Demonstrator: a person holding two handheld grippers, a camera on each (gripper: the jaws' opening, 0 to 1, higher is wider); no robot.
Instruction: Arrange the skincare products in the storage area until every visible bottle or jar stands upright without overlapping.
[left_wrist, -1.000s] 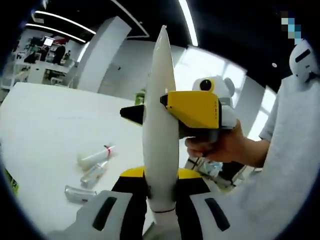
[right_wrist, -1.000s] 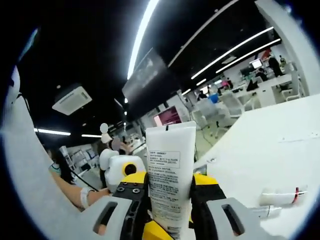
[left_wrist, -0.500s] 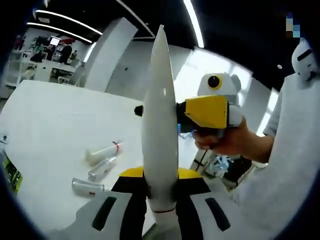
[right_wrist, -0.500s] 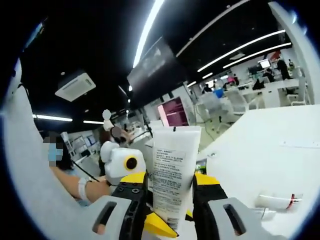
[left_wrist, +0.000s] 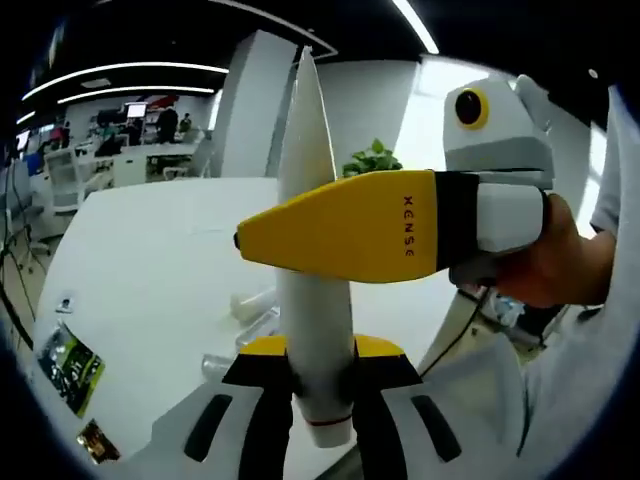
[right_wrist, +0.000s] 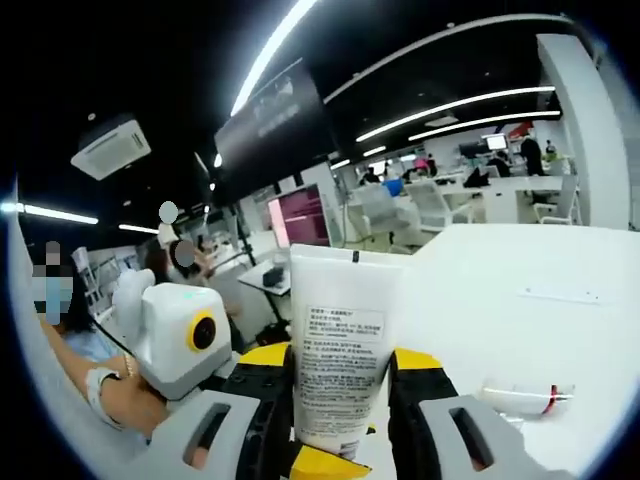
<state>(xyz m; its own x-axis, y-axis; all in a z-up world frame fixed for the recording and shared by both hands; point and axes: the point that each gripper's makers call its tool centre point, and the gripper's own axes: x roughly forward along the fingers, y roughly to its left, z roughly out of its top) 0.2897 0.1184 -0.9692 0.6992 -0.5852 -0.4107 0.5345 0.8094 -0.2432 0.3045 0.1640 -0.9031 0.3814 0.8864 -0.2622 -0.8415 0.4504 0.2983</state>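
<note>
tube (left_wrist: 312, 300): smooth white plastic, soft sheen; printed label on its flat face | tongs (left_wrist: 320, 400): matt yellow, black and grey plastic | other tongs (left_wrist: 360, 228): glossy yellow plastic shell | desk (left_wrist: 150, 260): smooth matt white | small tube (right_wrist: 520, 398): clear glossy plastic

Yellow-black right gripper (left_wrist: 345, 240) w/ "XENSE" lettering, grey-white body, white sleeve (left_wrist: 610, 330)

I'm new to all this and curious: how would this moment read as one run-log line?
white tube: held off the table | left gripper: shut on it | right gripper: shut on it | other tubes: lying flat on white table
</note>
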